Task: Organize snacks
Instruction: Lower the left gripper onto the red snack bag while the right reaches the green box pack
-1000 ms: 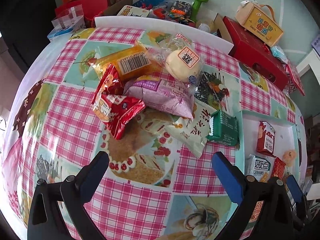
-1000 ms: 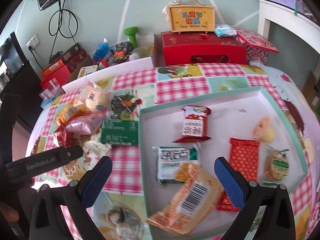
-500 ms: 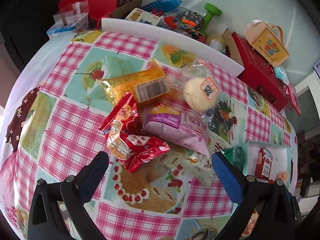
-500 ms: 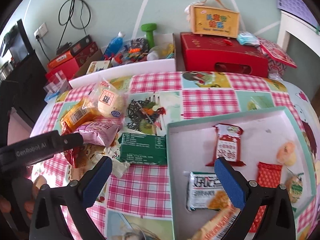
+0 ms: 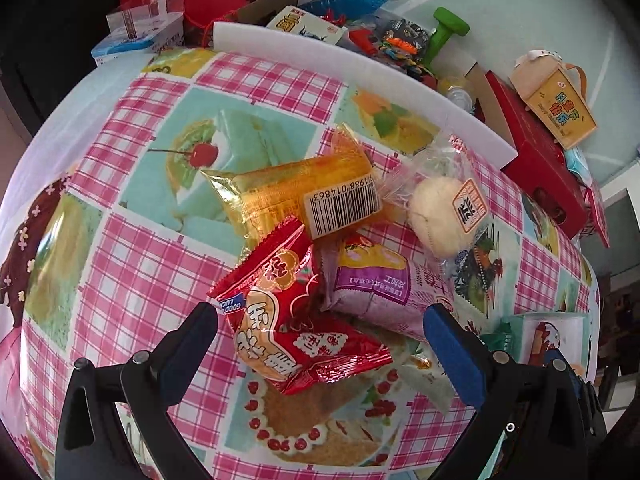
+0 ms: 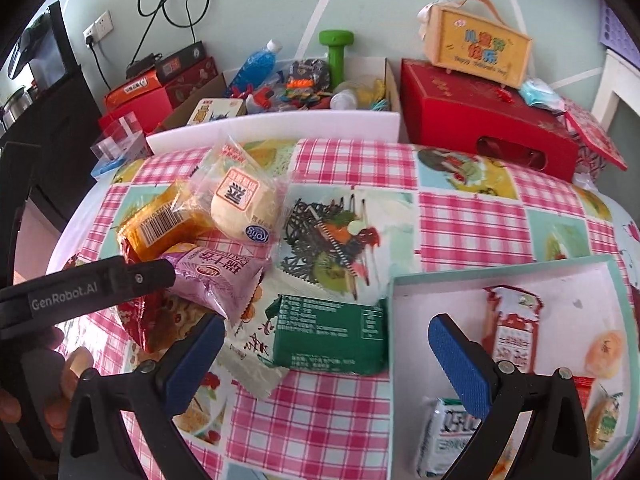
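Since the red snack packet (image 5: 296,320) lies at the near edge of the loose pile, btwn the left gripper (image 5: 320,344) fingers, which are spread wide w/ nothing held, left is nearer; long axis runs diagonal. Right gripper (image 6: 324,360) also wide, over the green packet (image 6: 328,336) beside the tray (image 6: 500,276).

Place: I'm in a lived-in home room.
Table: my claws hover over a pink checked dessert-print tablecloth (image 5: 132,264).
Clutter: gift boxes (image 6: 484,120), a green dumbbell (image 6: 336,54), a wall socket (image 6: 98,26) with dangling cables.
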